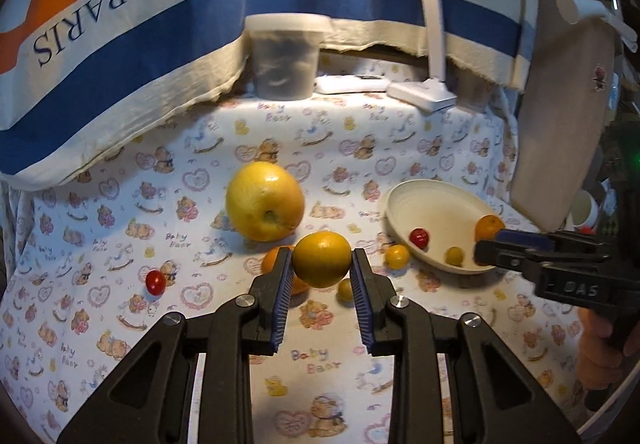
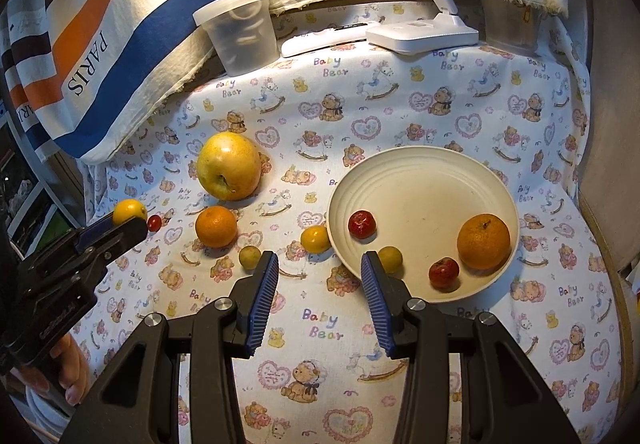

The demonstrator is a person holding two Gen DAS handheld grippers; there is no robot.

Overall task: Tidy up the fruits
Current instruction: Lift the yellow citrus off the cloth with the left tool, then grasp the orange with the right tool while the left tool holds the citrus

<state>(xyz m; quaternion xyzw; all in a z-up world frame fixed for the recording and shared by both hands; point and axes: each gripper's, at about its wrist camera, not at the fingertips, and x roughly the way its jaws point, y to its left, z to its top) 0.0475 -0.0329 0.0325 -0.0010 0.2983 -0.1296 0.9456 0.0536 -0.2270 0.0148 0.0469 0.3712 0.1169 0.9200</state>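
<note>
My left gripper (image 1: pixel 322 262) is shut on a yellow-orange citrus fruit (image 1: pixel 322 259) and holds it above the cloth; it also shows in the right wrist view (image 2: pixel 129 211). My right gripper (image 2: pixel 319 264) is open and empty, just in front of the cream bowl (image 2: pixel 424 180). The bowl holds a mandarin (image 2: pixel 483 241), two small red fruits (image 2: pixel 361 224) (image 2: pixel 443 272) and a small yellow fruit (image 2: pixel 390 255). On the cloth lie a big yellow apple (image 2: pixel 229 166), a mandarin (image 2: pixel 216 226), a yellow cherry tomato (image 2: pixel 315 239), a small yellow-green fruit (image 2: pixel 249 257) and a red cherry tomato (image 2: pixel 154 222).
A clear plastic tub (image 2: pixel 240 32), a white remote (image 2: pixel 320 38) and a white desk lamp base (image 2: pixel 422 34) stand at the back. A striped PARIS cloth (image 2: pixel 120 24) hangs over the back left. A wooden board (image 1: pixel 560 116) leans at the right.
</note>
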